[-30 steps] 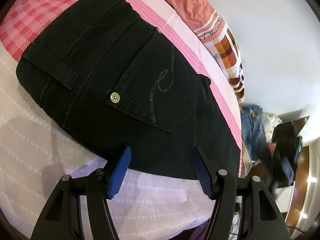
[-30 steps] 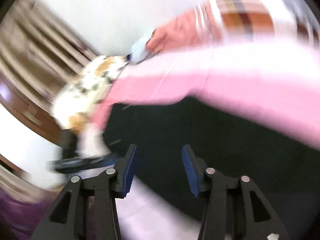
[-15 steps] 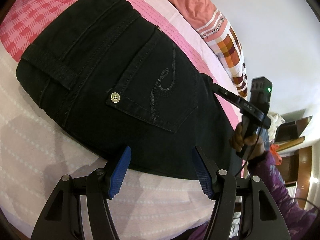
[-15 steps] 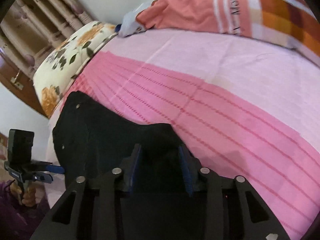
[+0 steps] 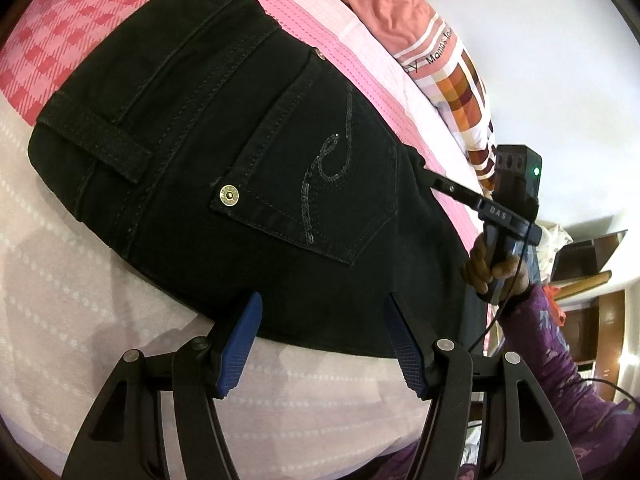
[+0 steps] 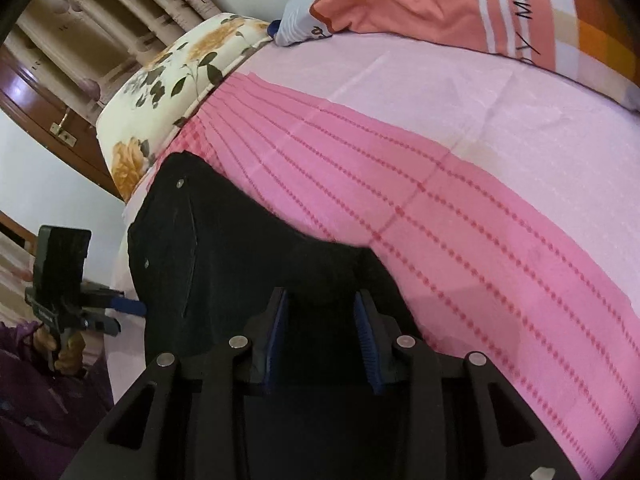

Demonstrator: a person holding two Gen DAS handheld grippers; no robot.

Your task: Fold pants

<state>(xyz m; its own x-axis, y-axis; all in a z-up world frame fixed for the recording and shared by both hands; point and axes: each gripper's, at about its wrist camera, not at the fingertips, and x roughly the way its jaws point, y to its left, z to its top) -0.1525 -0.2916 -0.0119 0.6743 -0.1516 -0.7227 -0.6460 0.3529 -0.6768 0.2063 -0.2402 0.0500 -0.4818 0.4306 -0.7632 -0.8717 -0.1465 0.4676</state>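
On the bed (image 5: pixel 60 360), one pair of black pants (image 5: pixel 240 160) is flanked at six o'clock by the splayed left tool (image 5: pixel 320 336); the right tool (image 6: pixel 322 320), angled down, has been closing on a fold.

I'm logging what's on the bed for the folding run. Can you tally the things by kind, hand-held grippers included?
Black pants: 1
Floral pillow: 1
Orange checked blanket: 1
Pink bedsheet: 1
Hand-held grippers: 2, the left hand-held gripper open at the pants' edge, the right hand-held gripper around a pants fold
Total: 6

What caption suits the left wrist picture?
Open left gripper hovers at black jeans on a pink bedsheet.
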